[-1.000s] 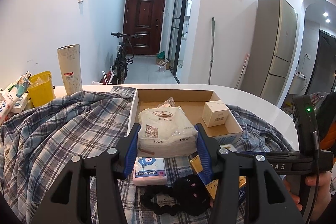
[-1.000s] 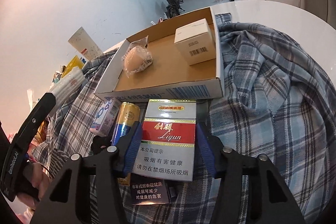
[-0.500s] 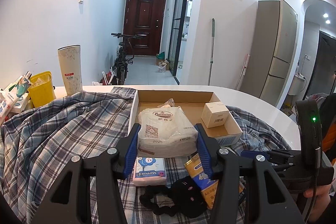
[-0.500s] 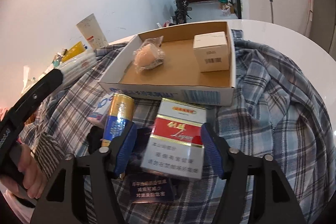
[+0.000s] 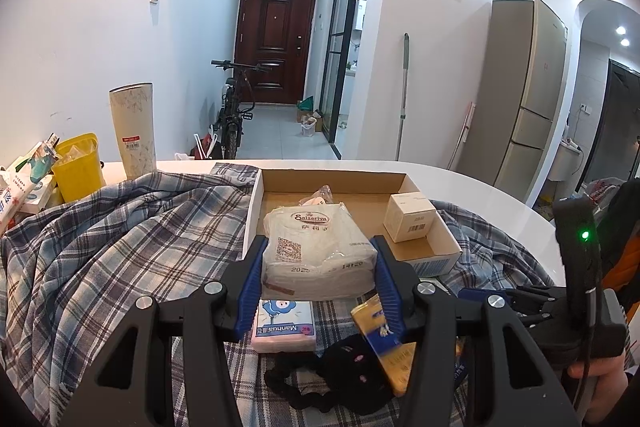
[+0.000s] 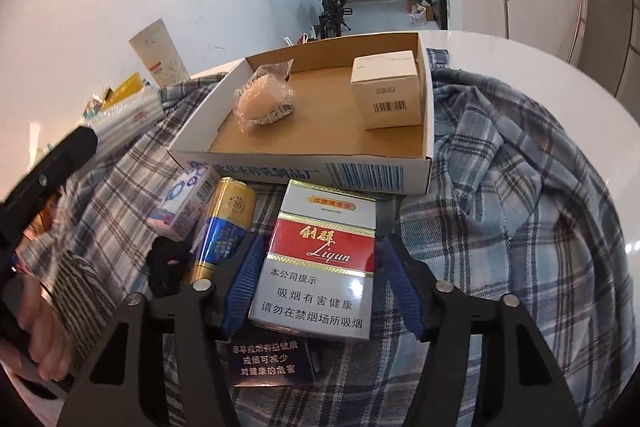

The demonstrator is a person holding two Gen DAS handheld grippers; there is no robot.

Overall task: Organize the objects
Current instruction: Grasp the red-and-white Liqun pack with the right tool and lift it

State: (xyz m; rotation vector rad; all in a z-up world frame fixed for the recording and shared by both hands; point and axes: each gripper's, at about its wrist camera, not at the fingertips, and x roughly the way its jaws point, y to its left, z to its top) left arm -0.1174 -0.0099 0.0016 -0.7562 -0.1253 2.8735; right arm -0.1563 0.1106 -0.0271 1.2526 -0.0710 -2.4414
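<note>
Ahead, cardboard tray; left gripper clamps napkin pack; right gripper closing around cigarette pack.

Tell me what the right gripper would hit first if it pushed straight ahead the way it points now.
With the red-and-white cigarette pack between its jaws, the right gripper would probably drive that pack into the near wall of the cardboard tray just ahead. Depth is hard to judge in the fisheye view.
</note>
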